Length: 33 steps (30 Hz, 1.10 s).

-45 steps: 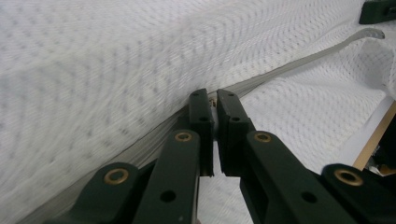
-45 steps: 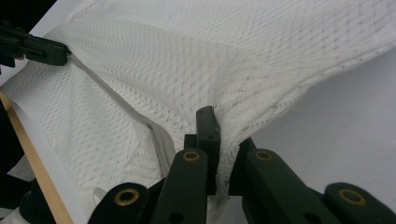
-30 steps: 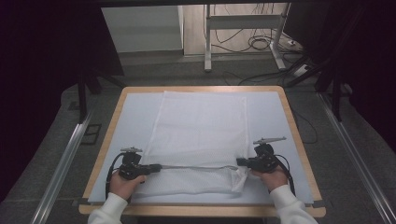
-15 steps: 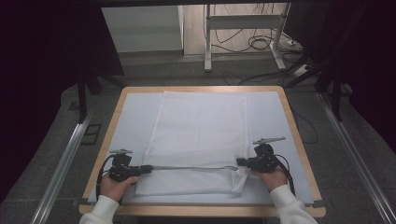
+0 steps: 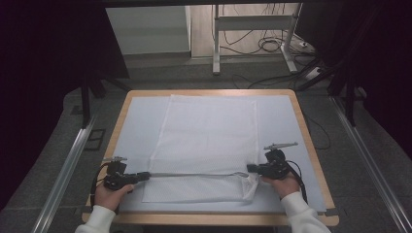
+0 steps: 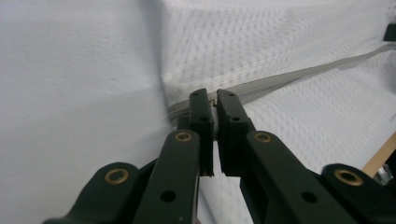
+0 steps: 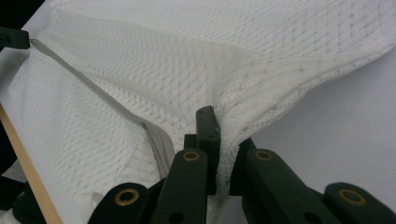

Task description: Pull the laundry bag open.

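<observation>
Leftward drift of the left gripper [image 5: 141, 176] since a second ago: it now sits past the bag's left edge, and the zipper line looks pulled out straighter. Right gripper [image 5: 250, 168] has held its place.

White mesh laundry bag [image 5: 209, 141] lies flat on a pale blue mat [image 5: 136, 121], spread ahead of both tools and between them. Zipper [image 5: 194, 174] runs as a grey stripe straight from one tool to the other.

Left gripper [image 6: 211, 105]: jaws nearly closed, thin slit between them; at the tips a small metal piece, likely the zipper pull. Grip on it probable; the tiny piece is hard to read.

Right gripper [image 7: 219, 135]: jaws clamped on a bunched fold of mesh at the bag's corner, fabric draped over one jaw.

Reading of the hold: right tool anchors the corner so the bag cannot slide; left tool draws the slider away from it along taut teeth.

Mesh is open diamond weave, soft, limp, with a stitched hem. Table rim [image 5: 301, 121] is light wood, rounded corners.
</observation>
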### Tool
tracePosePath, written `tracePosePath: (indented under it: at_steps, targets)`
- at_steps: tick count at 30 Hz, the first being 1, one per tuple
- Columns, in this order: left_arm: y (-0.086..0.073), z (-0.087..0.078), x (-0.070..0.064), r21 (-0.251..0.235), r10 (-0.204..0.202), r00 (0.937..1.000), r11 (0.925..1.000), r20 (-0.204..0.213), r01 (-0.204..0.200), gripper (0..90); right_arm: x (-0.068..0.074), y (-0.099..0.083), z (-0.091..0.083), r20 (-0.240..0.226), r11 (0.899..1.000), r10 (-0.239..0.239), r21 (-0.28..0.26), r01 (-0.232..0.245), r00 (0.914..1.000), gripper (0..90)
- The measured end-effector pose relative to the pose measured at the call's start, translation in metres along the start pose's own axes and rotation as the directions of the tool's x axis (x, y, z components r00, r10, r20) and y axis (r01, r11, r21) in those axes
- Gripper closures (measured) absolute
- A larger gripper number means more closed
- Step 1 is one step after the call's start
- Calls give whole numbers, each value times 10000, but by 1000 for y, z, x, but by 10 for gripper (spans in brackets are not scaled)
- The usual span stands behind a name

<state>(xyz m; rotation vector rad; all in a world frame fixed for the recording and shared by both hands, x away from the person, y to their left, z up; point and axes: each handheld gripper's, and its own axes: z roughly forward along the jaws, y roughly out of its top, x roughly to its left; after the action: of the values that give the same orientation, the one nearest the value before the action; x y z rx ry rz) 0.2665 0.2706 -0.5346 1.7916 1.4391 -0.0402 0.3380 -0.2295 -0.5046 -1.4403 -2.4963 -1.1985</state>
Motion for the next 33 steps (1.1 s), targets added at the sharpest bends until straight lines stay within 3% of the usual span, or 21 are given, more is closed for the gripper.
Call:
tracePosePath:
  at_steps: [1, 4, 20, 21, 22, 23, 24, 28, 30, 33]
  targets:
    - [0, 0, 1, 27, 25, 10000, 10000, -74, -25, 866, 0, 0, 0, 2, 10000, 10, 7, -10, 10000, 877]
    - [-2, 0, 1, 255, 397, 9959, 9990, -809, -378, 865, -1, 0, 0, 0, 10000, 11, 11, -11, 10000, 877]
    - [-1, 0, 1, 63, 387, 9970, 9992, -676, -384, 855, 0, -1, -1, 153, 9999, -164, -25, 164, 9997, 854]
    - [-2, 1, -1, 36, 561, 9941, 9984, -927, -560, 831, 1, -1, -1, 221, 9998, -198, -60, 199, 9996, 848]
    - [-2, 0, -3, 30, 809, 9858, 9967, -1469, -814, 778, 2, -1, -2, 285, 9996, -276, -79, 279, 9992, 830]
    - [-1, -1, -6, -17, 993, 9756, 9948, -1957, -1016, 710, 2, -1, -4, 318, 9993, -341, -120, 345, 9989, 788]
    - [0, -2, -7, -148, 989, 9726, 9944, -2103, -1043, 643, 2, -1, -6, 419, 9988, -398, -257, 409, 9983, 706]
    - [4, -8, -15, -737, 896, 9793, 9918, -1813, -1044, 453, 2, 1, -15, 672, 9958, -412, -792, 465, 9969, 467]
    - [8, -9, -20, -873, 1051, 9796, 9888, -1715, -1214, 404, 1, 1, -19, 697, 9924, -506, -1085, 580, 9963, 416]
    - [16, -8, -29, -1151, 1447, 9789, 9801, -1446, -1619, 345, 3, 2, -24, 935, 9836, -1086, -1340, 1206, 9897, 365]
